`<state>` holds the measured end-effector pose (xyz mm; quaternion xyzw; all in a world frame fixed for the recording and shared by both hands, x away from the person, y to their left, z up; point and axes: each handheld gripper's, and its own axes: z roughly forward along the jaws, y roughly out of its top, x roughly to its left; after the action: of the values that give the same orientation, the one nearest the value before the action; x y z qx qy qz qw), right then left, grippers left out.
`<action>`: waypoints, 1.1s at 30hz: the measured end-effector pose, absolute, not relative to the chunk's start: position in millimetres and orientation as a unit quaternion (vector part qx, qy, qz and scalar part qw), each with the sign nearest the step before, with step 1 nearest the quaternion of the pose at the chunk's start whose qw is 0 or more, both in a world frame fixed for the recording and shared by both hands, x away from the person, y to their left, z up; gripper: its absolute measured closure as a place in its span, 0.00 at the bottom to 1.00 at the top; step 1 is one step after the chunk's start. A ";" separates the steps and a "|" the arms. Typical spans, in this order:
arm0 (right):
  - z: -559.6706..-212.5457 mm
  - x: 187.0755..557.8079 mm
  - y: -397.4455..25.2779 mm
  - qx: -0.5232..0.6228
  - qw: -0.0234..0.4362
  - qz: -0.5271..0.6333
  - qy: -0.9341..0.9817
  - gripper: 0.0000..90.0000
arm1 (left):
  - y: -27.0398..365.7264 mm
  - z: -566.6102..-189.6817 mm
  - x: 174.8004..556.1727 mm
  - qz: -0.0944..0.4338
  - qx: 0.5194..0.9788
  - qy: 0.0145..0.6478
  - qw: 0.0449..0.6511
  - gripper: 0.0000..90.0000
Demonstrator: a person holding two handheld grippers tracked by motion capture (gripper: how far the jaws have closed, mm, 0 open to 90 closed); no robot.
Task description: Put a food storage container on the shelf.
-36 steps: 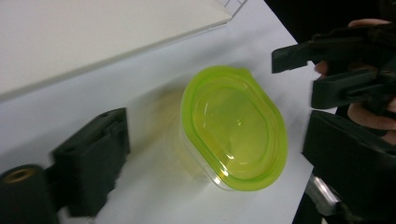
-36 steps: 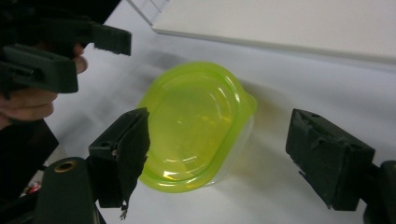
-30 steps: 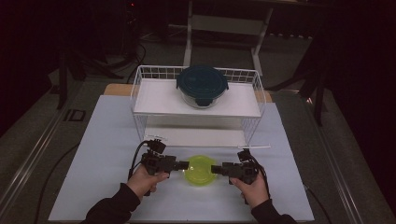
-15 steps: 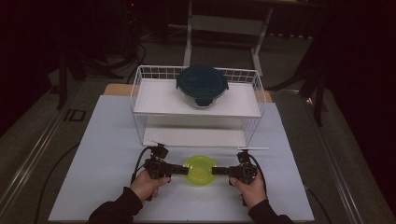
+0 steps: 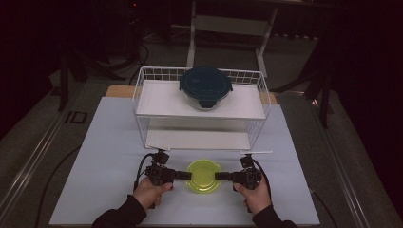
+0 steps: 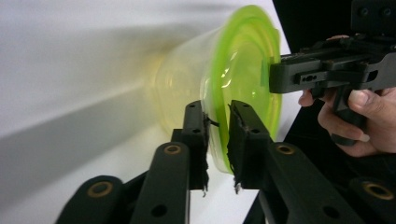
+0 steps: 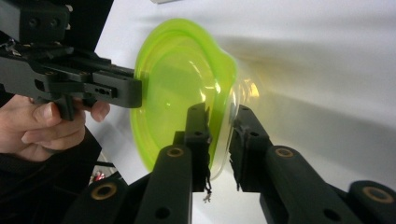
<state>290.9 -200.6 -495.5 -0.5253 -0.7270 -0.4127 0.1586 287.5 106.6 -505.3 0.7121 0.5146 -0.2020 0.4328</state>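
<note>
Low and centre in the high view, on the table [image 5: 109, 142]: translucent lime-green container [image 5: 203, 175], round, lidded, small tab at its rim. Clamped at its left rim by left hand-held gripper [image 5: 186, 175], at its right rim by right hand-held gripper [image 5: 219, 176]. Bare surface at both sides; wire rack [image 5: 142, 90] near above.

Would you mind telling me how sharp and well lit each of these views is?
High view: dim surroundings, evenly lit white table, soft but readable. Left gripper view: jaws sharp, green container slightly blurred, backdrop streaked. Right gripper view: the container's rim fairly crisp, with a glare spot on its clear body.
</note>
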 end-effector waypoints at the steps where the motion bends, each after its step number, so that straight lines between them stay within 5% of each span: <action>1: -493.7 290.4 -200.5 -0.524 0.156 -0.414 -0.728 0.90 | 107.2 -503.7 287.2 -0.198 0.714 0.512 0.435 0.89; 16: -472.6 293.4 -195.8 -0.505 0.163 -0.434 -0.728 0.90 | 124.6 -486.7 291.1 -0.229 0.691 0.500 0.468 0.90; 33: -411.9 301.9 -192.0 -0.476 0.140 -0.463 -0.735 0.90 | 132.4 -422.4 296.9 -0.192 0.701 0.471 0.500 0.91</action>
<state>301.9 -192.0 -411.9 -0.4760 -0.7346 -0.4628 0.1401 296.9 132.4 -422.4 0.7009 0.4709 -0.1916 0.5002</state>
